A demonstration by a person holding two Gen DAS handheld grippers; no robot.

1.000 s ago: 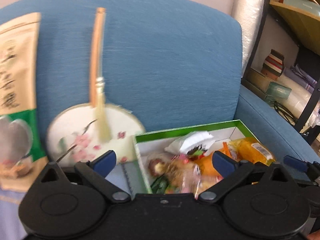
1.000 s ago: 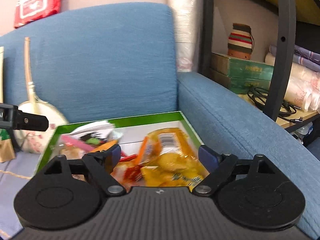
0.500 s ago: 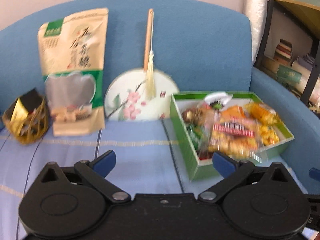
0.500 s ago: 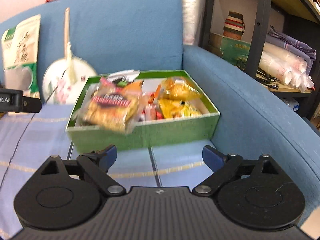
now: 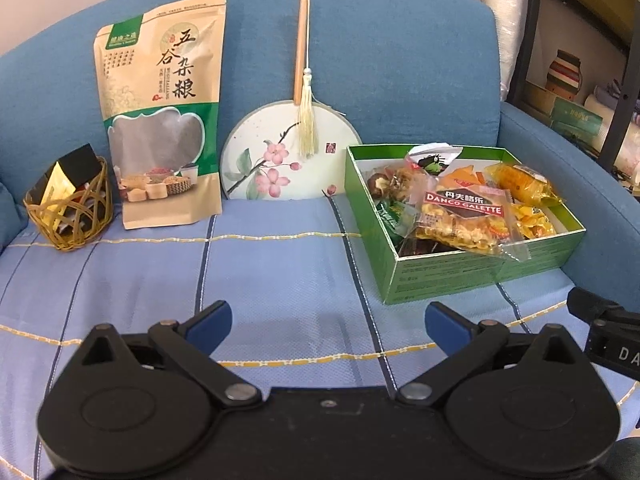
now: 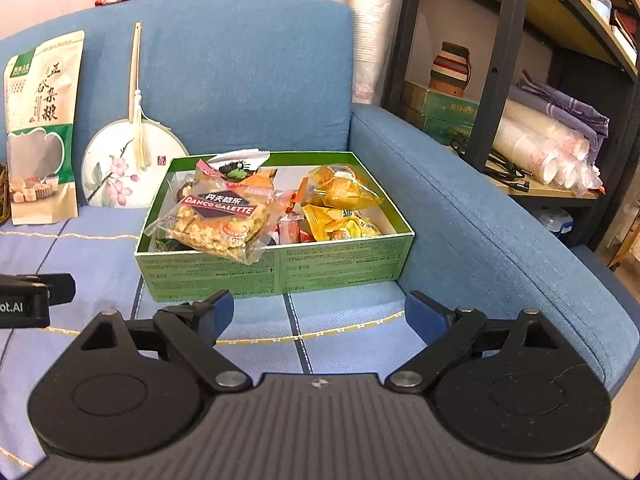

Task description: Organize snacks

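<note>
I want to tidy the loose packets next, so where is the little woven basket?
The woven basket sits at the far left of the sofa seat in the left wrist view, just left of the tall grain bag.

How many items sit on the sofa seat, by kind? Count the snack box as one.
Box: 1
Pouch: 1
Fan: 1
Basket: 1
Total: 4
</note>
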